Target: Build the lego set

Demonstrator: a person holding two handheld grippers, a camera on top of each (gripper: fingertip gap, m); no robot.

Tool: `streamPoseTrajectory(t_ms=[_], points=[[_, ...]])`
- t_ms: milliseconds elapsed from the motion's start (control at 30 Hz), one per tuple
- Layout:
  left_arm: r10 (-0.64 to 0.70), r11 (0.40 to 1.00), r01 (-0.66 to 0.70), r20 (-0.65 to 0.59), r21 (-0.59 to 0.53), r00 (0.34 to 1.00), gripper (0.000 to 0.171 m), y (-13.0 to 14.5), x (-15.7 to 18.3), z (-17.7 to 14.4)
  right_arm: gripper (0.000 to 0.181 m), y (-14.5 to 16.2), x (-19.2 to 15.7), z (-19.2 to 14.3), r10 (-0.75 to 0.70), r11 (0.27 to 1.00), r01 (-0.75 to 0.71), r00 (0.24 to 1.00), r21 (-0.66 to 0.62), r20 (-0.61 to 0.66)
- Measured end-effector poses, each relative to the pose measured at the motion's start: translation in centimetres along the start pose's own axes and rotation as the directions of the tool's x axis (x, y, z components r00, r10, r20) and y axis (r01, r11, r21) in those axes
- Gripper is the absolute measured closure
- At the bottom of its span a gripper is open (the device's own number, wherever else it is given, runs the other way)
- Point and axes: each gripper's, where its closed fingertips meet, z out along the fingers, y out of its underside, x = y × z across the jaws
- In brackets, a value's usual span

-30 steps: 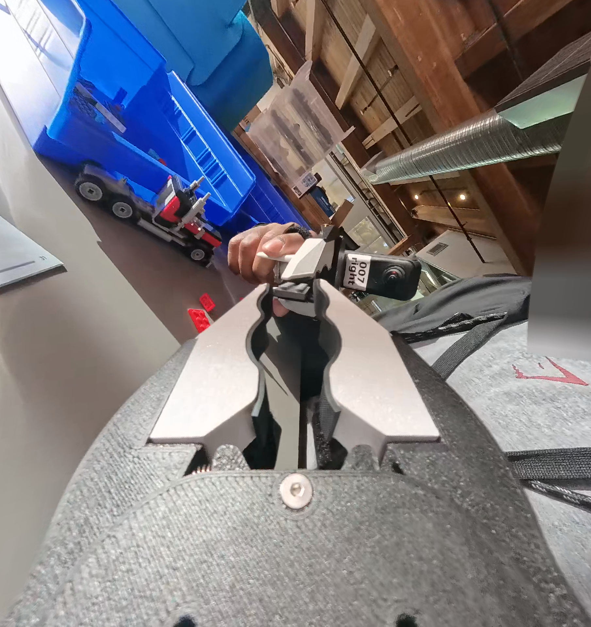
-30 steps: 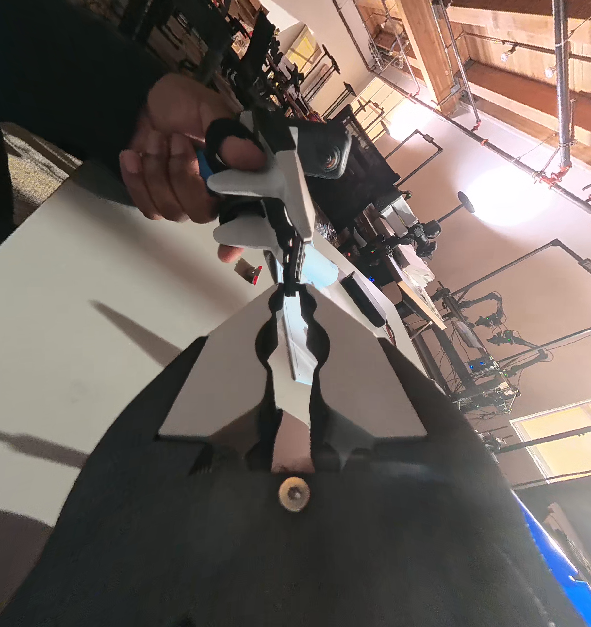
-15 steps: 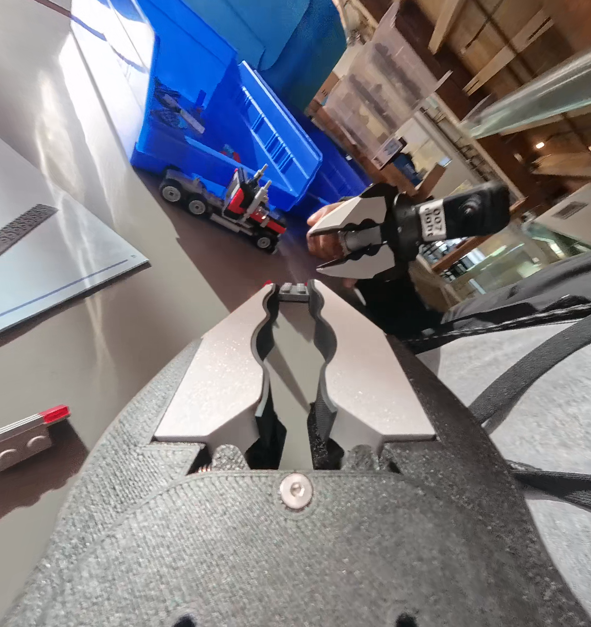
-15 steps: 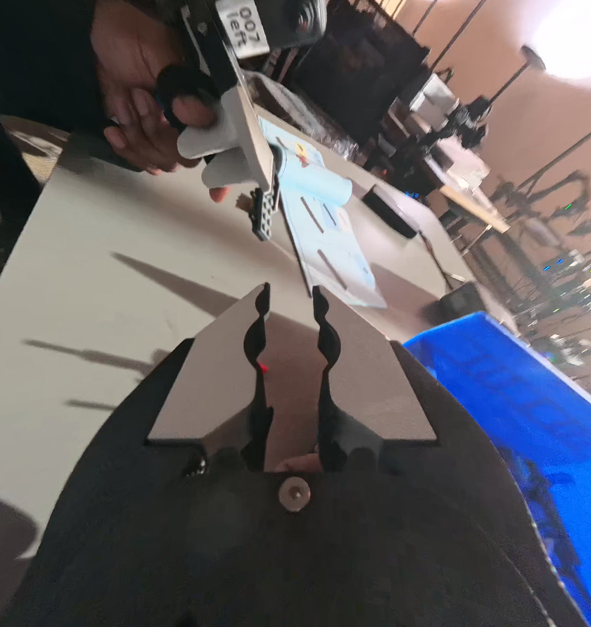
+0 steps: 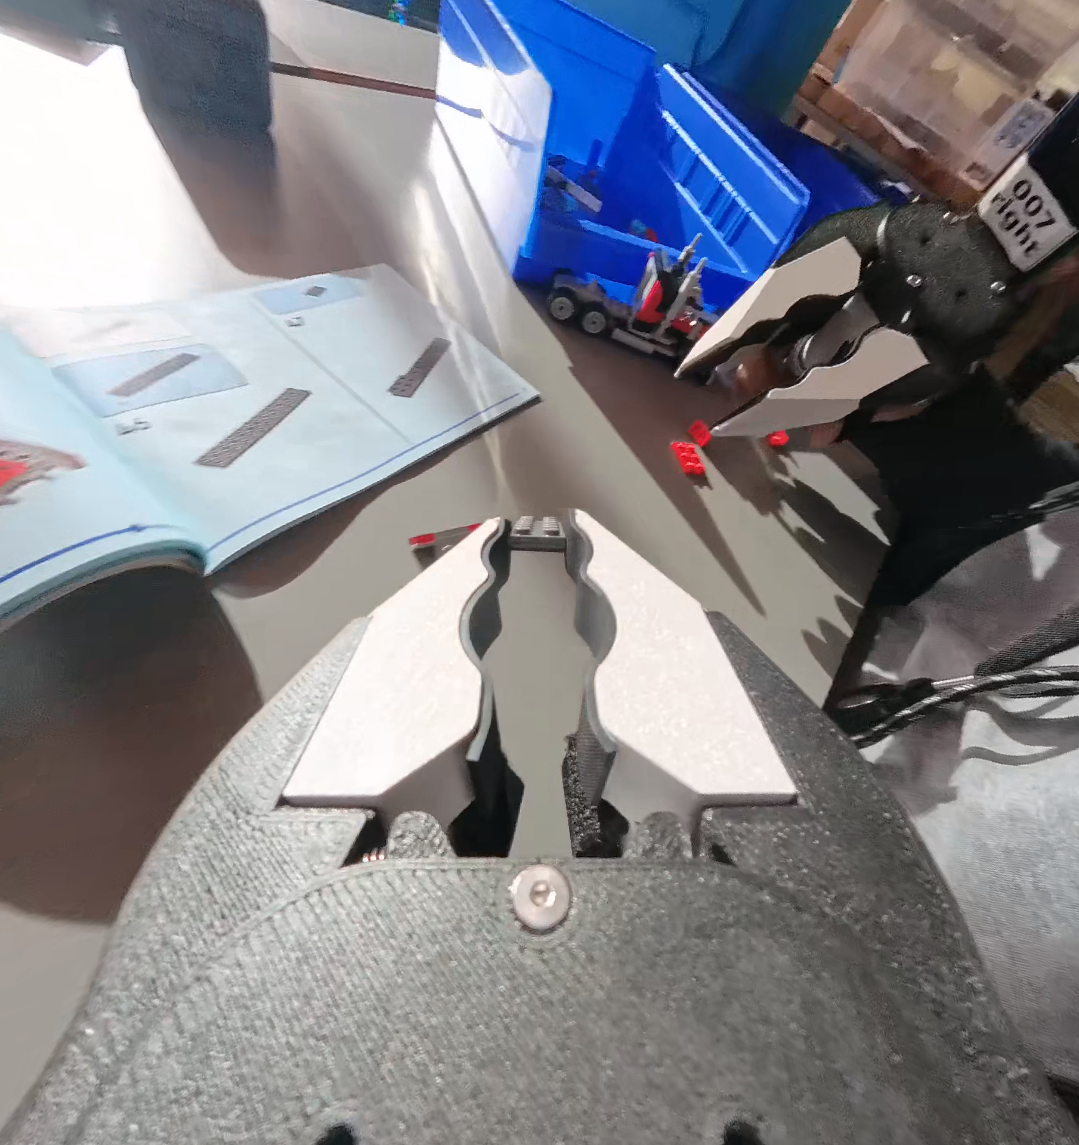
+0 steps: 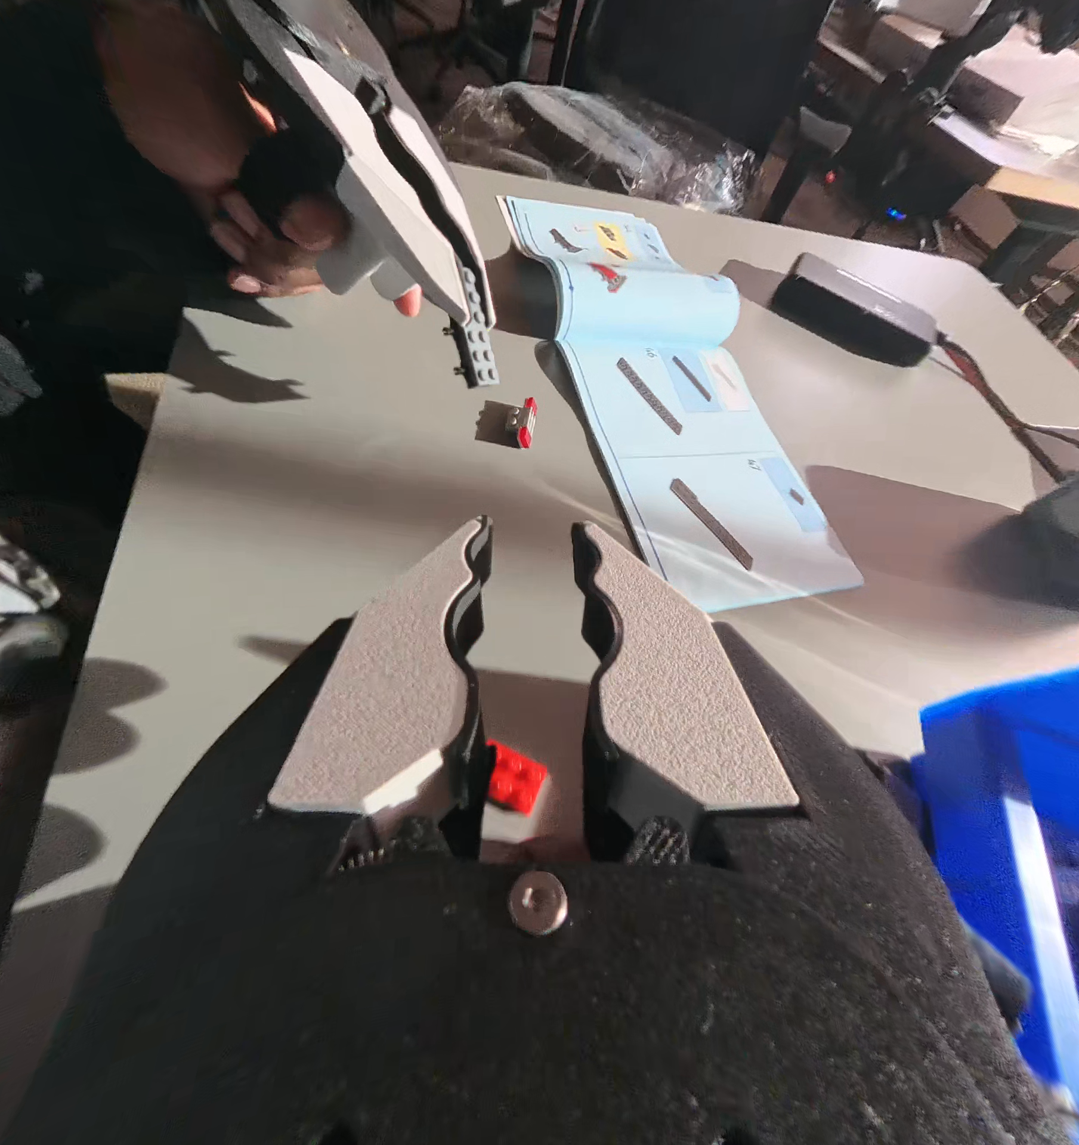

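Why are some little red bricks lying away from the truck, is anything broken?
Nothing looks broken. Loose red bricks lie scattered on the grey table near the red-and-grey toy truck, simply unattached. The left gripper grips a dark grey studded plate.

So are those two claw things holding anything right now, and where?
The left gripper clamps a dark grey studded plate by one end. The right gripper is open, empty.

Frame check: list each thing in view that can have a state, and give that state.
Left gripper: shut on the dark grey plate, held above the table.
Right gripper: jaws open, empty.
Instruction booklet: lying open.
Truck model: upright on its wheels, beside the blue bin.
Red plate: loose on the table.
Small grey-and-red assembly: resting on the table.
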Motion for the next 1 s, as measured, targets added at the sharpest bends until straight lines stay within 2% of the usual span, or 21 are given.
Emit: streamPoseTrajectory(t_ms=[67,267,333,567,633,767,1000], points=[[0.023,1.0,-0.023,0.051,-0.01,0.998,0.154,0.5,-0.9,-0.5,0.153,-0.2,-0.2,2.2,-0.023,0.998,0.024,1.0,-0.049,0.018],[0.024,0.999,-0.026,0.059,0.03,0.998,0.154,0.1,-1.3,-1.3,0.153,0.5,-0.5,7.3,-0.008,0.98,0.018,0.999,-0.196,0.052],[0.031,0.999,-0.033,0.05,0.035,0.998,0.154,0.1,-1.1,-1.4,0.154,0.6,-0.3,8.3,-0.002,0.966,0.015,0.999,-0.258,0.049],[0.025,0.998,-0.029,0.056,0.06,0.998,0.154,0.0,-1.2,-2.2,0.152,0.5,-0.9,10.9,-0.006,0.938,0.042,0.995,-0.344,0.103],[0.022,0.997,-0.025,0.053,0.069,0.998,0.154,-0.1,-1.2,-2.4,0.155,0.9,-0.9,11.5,0.008,0.927,0.033,0.994,-0.374,0.106],[0.014,0.996,-0.018,0.044,0.085,0.999,0.154,-0.3,-1.2,-2.5,0.173,1.0,-0.7,12.0,0.047,0.924,-0.008,0.995,-0.382,0.092],[0.04,0.993,-0.045,0.044,0.108,0.998,0.154,-0.8,-1.1,-2.3,0.174,0.9,-0.4,10.2,0.114,0.935,-0.079,0.99,-0.346,0.082]])
